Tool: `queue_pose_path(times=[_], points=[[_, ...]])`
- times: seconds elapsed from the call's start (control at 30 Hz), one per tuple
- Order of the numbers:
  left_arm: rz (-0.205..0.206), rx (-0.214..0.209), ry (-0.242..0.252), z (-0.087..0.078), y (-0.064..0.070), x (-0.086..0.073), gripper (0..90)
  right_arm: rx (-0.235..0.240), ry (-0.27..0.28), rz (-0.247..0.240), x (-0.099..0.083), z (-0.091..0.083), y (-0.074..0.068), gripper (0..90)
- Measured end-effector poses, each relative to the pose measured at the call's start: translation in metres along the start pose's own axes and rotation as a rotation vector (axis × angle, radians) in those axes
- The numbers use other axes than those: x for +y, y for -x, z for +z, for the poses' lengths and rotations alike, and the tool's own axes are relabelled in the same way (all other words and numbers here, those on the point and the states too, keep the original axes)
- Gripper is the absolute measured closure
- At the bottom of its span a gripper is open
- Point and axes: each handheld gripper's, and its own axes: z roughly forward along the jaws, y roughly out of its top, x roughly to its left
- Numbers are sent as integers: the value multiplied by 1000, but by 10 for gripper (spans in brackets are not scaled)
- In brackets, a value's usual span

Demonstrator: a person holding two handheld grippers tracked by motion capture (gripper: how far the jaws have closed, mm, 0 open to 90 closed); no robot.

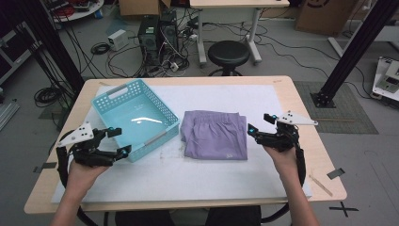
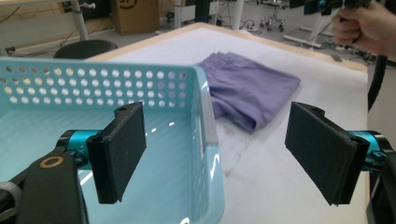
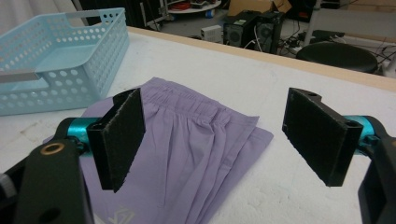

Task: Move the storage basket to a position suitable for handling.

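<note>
In the left gripper view the basket [image 2: 196,135] is running off the left and bottom edges, so its far side is cut off, and its near wall is partly hiding behind the left jaw. In the right gripper view the left jaw is covering part of the shorts [image 3: 196,154], whose lower end is dropping out of frame.

From the high view, the shorts [image 1: 215,134] are lying folded on the white mat [image 1: 226,179], just beside the basket [image 1: 134,115]. The right gripper [image 1: 258,125] is hovering just off the shorts' right edge, its jaws standing wide apart and gripping nothing. The left gripper [image 1: 117,141] is hanging at the basket's near corner, jaws also spread wide and holding nothing, one over the basket and one outside the corner. The shorts are lying well apart from it, beyond the basket.
</note>
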Motion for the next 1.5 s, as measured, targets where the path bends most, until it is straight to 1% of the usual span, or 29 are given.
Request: queue_pose_path(times=[0.03, 0.1, 0.13, 0.2, 0.23, 0.3, 0.33, 0.4, 0.43, 0.5, 0.53, 0.57, 0.63, 0.7, 0.77, 0.87, 1.03, 1.13, 1.23, 1.3, 1.4, 1.5], points=[[-4, 5, -15, -2, -1, -6, 208, -2, -1, 1, 0, 0, 0, 215], [-11, 3, -15, -4, -1, -13, 208, -3, 1, 11, -1, 0, 0, 215], [-11, 3, -15, -4, -1, -13, 208, -2, 2, 14, -1, 0, 1, 215], [-5, 21, -16, -6, -1, -21, 208, -1, 1, 12, -1, 0, 1, 215], [-5, 21, -16, -6, -1, -21, 208, 0, 1, 13, -1, 0, 1, 215], [-9, 41, -19, -9, 0, -28, 208, -1, 1, 14, -2, 0, 0, 215], [-9, 41, -19, -9, 0, -28, 208, -3, 0, 13, -2, 0, 1, 215], [-11, 53, -19, -11, 3, -34, 208, -3, 0, 15, -2, 0, 1, 215], [-20, 75, -21, -14, 5, -40, 208, -6, -1, 18, -2, 0, 2, 215], [-41, 100, -28, -14, 6, -47, 208, -8, 0, 19, -3, 0, 2, 215], [-41, 100, -28, -14, 6, -47, 207, -8, 0, 19, -3, 0, 2, 215], [-53, 116, -35, -14, 6, -50, 207, -8, -1, 18, -3, 0, 2, 215], [-65, 128, -44, -11, 6, -55, 203, -7, -2, 19, -3, 0, 1, 215], [-70, 138, -66, -6, 7, -59, 203, -7, -1, 19, -3, 1, 2, 215], [-65, 153, -90, -1, 7, -60, 203, -7, 1, 17, -3, 1, 2, 215], [-72, 176, -105, 4, 5, -61, 204, -9, -2, 15, -3, 1, 1, 215], [-90, 217, -117, 9, 2, -62, 203, -12, -3, 17, -3, 1, 2, 215], [-98, 236, -116, 10, 3, -61, 211, -13, -5, 19, -4, 1, 2, 215], [-93, 260, -103, 12, 6, -57, 211, -15, -5, 20, -4, 1, 2, 215], [-95, 278, -109, 14, 7, -56, 211, -16, -6, 21, -4, 1, 2, 215], [-89, 288, -110, 17, 8, -55, 212, -15, -8, 17, -4, 2, 1, 215], [-72, 300, -109, 17, 9, -55, 231, -13, -12, 20, -5, 2, 0, 215]])
